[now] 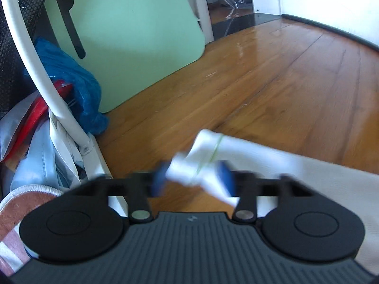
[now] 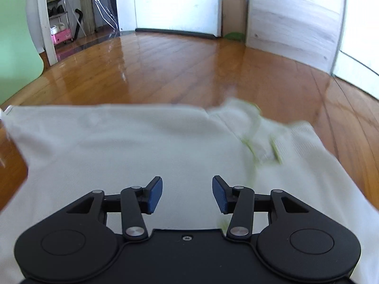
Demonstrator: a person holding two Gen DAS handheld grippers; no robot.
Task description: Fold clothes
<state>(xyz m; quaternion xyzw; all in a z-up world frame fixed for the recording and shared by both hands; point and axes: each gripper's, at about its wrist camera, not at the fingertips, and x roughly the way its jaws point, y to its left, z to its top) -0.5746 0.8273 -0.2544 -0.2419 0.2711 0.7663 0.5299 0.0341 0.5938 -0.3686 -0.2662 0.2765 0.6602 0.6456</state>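
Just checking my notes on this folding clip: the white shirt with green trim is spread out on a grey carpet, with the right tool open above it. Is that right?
Not quite. The white shirt lies on a glossy wooden floor, not a grey carpet; the right wrist view shows the boards around it. The rest holds: green trim shows at its collar, and the right tool stands open above the cloth, with nothing between its pads.

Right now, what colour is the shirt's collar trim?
Light green trim on a white shirt; clearest in the right wrist view, though blurred.
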